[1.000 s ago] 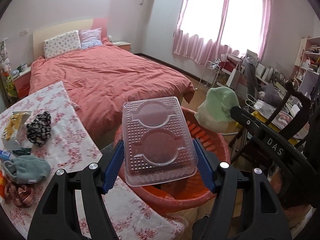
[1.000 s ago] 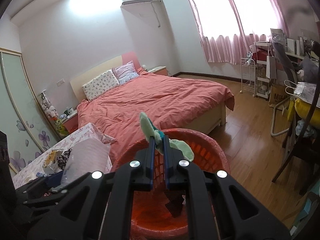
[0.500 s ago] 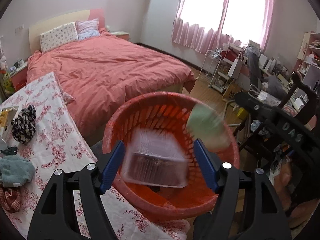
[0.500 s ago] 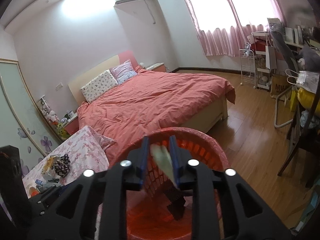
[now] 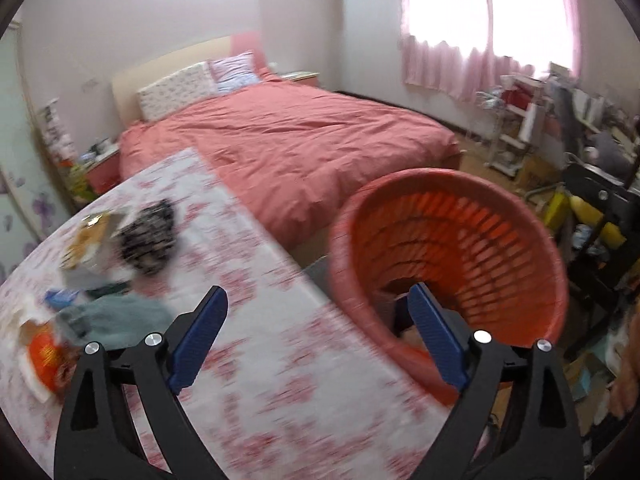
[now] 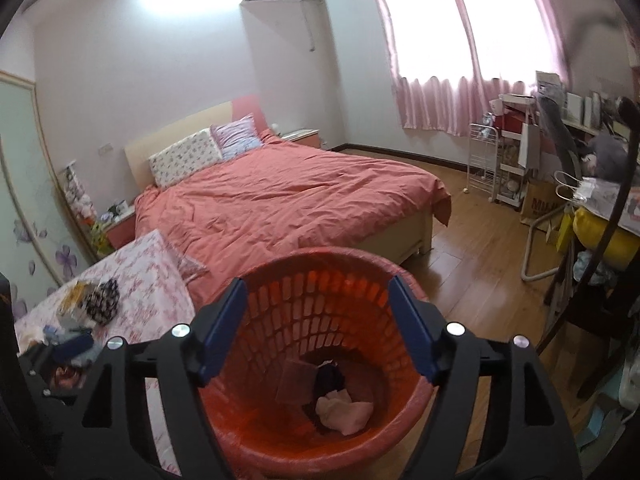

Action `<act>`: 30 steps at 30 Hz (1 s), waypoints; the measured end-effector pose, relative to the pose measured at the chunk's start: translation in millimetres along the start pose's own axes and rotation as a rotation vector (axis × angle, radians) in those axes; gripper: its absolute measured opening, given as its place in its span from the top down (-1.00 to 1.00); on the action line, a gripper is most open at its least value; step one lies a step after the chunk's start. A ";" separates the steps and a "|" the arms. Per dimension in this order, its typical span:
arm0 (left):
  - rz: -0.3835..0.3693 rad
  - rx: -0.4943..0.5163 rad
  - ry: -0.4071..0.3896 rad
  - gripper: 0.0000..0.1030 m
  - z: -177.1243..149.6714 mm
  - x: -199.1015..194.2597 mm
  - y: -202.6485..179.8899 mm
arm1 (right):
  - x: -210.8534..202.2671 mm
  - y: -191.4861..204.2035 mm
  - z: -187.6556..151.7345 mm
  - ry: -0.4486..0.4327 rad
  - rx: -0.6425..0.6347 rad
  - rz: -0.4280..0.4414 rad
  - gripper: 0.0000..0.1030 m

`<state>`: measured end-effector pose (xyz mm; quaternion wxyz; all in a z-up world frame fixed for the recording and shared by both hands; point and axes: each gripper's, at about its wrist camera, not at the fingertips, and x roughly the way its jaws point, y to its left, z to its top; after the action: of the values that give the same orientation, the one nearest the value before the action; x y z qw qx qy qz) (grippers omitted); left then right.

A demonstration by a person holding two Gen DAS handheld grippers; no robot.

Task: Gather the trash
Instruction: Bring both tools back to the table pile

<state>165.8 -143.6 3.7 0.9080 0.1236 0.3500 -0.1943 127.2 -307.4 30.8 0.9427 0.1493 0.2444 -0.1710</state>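
While your left gripper [image 5: 316, 320] hangs with its blue pads spread wide and nothing between them, the flowered tablecloth [image 5: 256, 280] fills the ground beneath and ahead of it. Ahead and to the left of that gripper, a loose heap lies on the cloth: a grey-green cloth [image 5: 116, 320] nearest the left finger, an orange wrapper [image 5: 46, 356] at the far left edge, a black-and-white patterned bundle [image 5: 148, 236] further forward, and a yellowish packet [image 5: 86, 240] just beside the bundle. Motion blur softens all of these, so their exact contacts cannot be told. Ahead and to the right of the left gripper, the orange basket [image 5: 500, 240] stands against the table edge, its near rim passing behind the right finger of that gripper. Beyond both lies the red bed [image 5: 304, 148].

Further right, your right gripper [image 6: 318, 312] is likewise spread wide and holds nothing; it hovers directly over the mouth of the orange basket [image 6: 320, 272], with the rim showing between and beyond its two fingers. Below the gripper, on the basket floor, rest a clear plastic tray [image 6: 296, 380], a dark item [image 6: 328, 376] touching it, and a pale crumpled wad [image 6: 344, 410] nearest you. Left of this gripper the tablecloth [image 6: 148, 280] carries the same heap. Right of it, wooden floor [image 6: 480, 264] runs to a cluttered desk [image 6: 600, 196].
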 end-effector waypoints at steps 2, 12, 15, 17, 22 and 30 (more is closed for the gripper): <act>0.036 -0.041 0.021 -0.88 -5.2 -2.9 17.6 | -1.0 8.4 -2.7 0.013 -0.021 0.011 -0.39; 0.264 -0.225 0.069 -0.95 -42.5 -33.2 115.4 | -4.7 95.1 -26.8 0.087 -0.151 0.137 -0.41; 0.306 -0.298 0.075 -0.95 -58.0 -47.1 151.2 | -5.5 129.8 -36.4 0.113 -0.204 0.188 -0.42; 0.348 -0.343 0.082 -0.95 -68.2 -55.9 175.3 | -5.2 150.8 -42.4 0.129 -0.236 0.220 -0.45; 0.497 -0.392 0.105 -0.95 -94.6 -73.7 223.9 | -1.2 208.4 -60.8 0.184 -0.313 0.301 -0.46; 0.605 -0.404 0.039 -0.95 -123.7 -97.4 265.5 | 17.9 285.3 -78.2 0.275 -0.360 0.389 -0.17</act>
<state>143.6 164.3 4.2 0.9236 0.0435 0.3464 0.1584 222.6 -27.4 12.7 0.9271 0.0455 0.3632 0.0809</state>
